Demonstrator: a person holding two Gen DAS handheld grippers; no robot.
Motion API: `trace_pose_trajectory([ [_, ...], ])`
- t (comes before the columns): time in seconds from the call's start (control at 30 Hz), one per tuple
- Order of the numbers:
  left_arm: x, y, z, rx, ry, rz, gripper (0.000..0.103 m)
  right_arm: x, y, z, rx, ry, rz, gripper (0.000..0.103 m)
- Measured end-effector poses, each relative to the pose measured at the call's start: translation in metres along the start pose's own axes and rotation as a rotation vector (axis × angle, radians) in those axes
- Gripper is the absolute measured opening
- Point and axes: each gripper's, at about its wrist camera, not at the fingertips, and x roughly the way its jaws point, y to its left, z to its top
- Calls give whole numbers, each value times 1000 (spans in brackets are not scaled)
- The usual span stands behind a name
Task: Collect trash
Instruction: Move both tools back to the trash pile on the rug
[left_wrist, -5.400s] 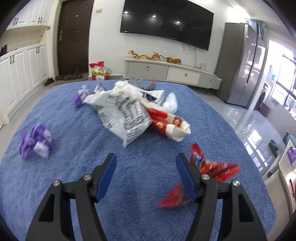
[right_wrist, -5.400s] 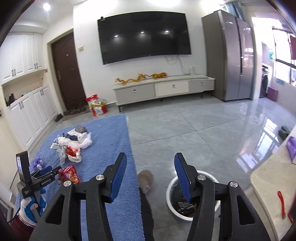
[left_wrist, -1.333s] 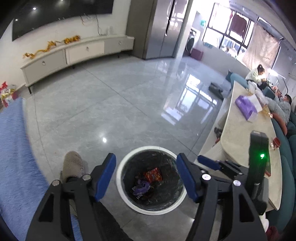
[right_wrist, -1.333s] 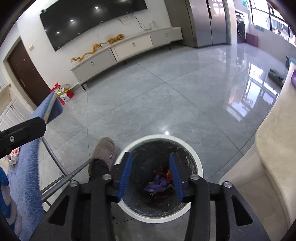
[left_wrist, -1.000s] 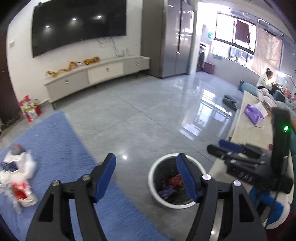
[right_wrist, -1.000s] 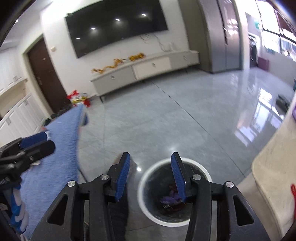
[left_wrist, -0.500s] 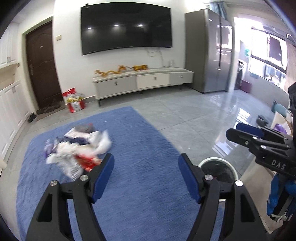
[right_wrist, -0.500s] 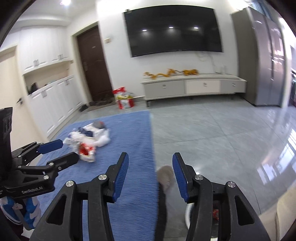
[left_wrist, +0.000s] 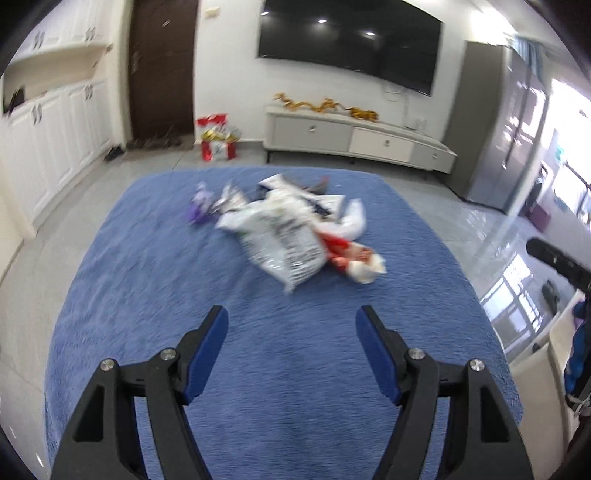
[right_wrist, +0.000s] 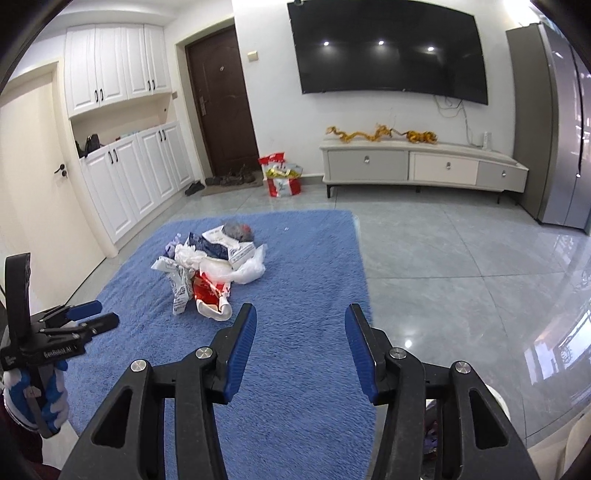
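A heap of trash lies on the blue rug (left_wrist: 155, 280): a large white printed bag (left_wrist: 280, 236), a red and white wrapper (left_wrist: 351, 256), a white plastic bag (left_wrist: 356, 221) and a small purple wrapper (left_wrist: 199, 208). The heap also shows in the right wrist view (right_wrist: 210, 266). My left gripper (left_wrist: 291, 347) is open and empty above the rug, short of the heap. My right gripper (right_wrist: 299, 343) is open and empty, above the rug's right part. The left gripper (right_wrist: 92, 314) shows at the right wrist view's left edge.
A white-rimmed bin (right_wrist: 498, 402) shows partly behind my right gripper, at the lower right on the grey tile floor. A TV cabinet (right_wrist: 421, 166), a red gift bag (right_wrist: 280, 179), white cupboards (right_wrist: 140, 177) and a fridge (right_wrist: 565, 122) line the walls.
Both grippers have swung from the bin back toward the rug. The left one now faces the heap from closer. Both stay open and empty.
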Motion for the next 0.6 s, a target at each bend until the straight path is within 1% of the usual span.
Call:
trace_pose_trajectory([
  [0.1,6,23,2,-56,13,-16,70,19,10,4,-19,30,20,49],
  [0.17,10,32,6,-75,15,-23,70,30,17,7,-32,44,30,49],
  [0.3,26,47,23,-112,22,-48,70,53,29,13,-48,74,54,49],
  [0.37,35,52,33,-107,15,-73,70,66,33,16,-55,94,74,49],
  [0.53,71,61,60,-44,19,-161,70,97,43,20,-63,143,110,49],
  [0.6,83,66,67,-34,25,-183,70,108,48,21,-70,160,120,49],
])
